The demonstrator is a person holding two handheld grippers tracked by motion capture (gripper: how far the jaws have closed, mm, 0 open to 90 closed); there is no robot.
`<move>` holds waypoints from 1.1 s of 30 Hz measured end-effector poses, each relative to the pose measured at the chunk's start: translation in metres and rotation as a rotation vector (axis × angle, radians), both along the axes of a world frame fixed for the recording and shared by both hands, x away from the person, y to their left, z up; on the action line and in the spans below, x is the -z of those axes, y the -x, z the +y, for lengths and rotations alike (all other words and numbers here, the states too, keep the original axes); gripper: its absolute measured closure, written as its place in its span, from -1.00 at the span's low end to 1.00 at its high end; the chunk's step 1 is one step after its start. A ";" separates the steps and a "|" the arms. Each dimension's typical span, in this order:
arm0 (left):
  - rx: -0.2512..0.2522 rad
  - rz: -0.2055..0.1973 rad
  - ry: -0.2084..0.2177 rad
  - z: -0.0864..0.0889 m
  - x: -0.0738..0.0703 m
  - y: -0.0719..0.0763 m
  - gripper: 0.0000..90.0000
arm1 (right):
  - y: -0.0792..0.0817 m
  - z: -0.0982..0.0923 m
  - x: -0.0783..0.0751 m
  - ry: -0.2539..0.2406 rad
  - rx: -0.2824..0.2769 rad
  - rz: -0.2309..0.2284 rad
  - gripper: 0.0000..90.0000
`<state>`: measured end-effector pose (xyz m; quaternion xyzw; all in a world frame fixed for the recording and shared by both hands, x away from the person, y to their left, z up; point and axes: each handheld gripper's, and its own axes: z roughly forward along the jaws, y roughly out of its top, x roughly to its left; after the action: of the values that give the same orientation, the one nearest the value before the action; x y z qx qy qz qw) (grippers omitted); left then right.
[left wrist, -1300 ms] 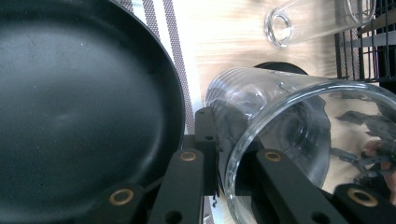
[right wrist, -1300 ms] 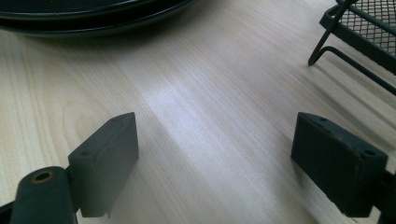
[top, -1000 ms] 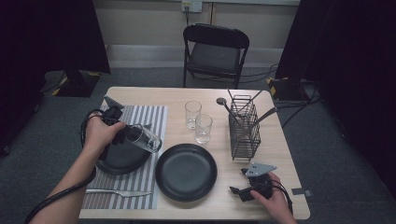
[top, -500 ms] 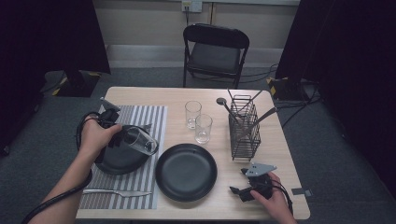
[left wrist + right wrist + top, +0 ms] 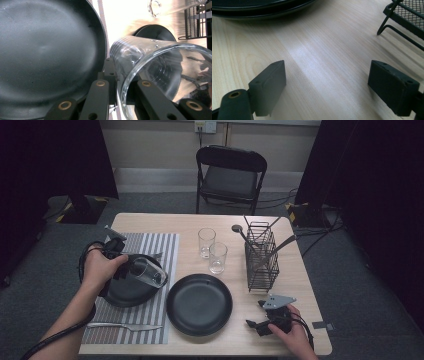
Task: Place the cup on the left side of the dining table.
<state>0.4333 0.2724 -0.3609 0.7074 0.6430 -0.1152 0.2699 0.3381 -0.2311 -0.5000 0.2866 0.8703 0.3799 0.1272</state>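
Note:
My left gripper (image 5: 129, 267) is shut on the rim of a clear drinking glass (image 5: 149, 273). The glass lies tilted on its side just above a black plate (image 5: 122, 295) on the striped placemat (image 5: 162, 250). In the left gripper view one jaw sits inside the glass (image 5: 155, 62) and one outside, above the plate (image 5: 45, 50); the left gripper (image 5: 122, 77) pinches the glass wall. My right gripper (image 5: 254, 315) rests at the table's front right, open and empty. The right gripper (image 5: 327, 82) shows bare wood (image 5: 319, 50) between its pads.
A second black plate (image 5: 199, 304) lies at the front centre. Two upright glasses (image 5: 206, 241) (image 5: 218, 257) stand mid-table beside a wire rack (image 5: 261, 257) holding utensils. A knife (image 5: 125, 325) lies on the placemat's near end. A folding chair (image 5: 230, 175) stands beyond the table.
My left hand with the glass has drifted slightly to the left over the plate. The right hand has stayed put.

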 end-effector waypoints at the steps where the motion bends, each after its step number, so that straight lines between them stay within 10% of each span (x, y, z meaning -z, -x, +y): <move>1: -0.009 0.002 0.003 -0.001 0.000 0.000 0.89 | 0.000 0.000 0.000 0.000 0.000 0.000 -0.69; 33: 0.002 -0.003 -0.022 0.008 0.002 0.019 0.89 | 0.000 0.000 0.000 0.000 0.000 0.000 -0.69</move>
<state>0.4146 0.2801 -0.3625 0.7113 0.6430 -0.1072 0.2629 0.3381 -0.2311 -0.5000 0.2868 0.8702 0.3800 0.1270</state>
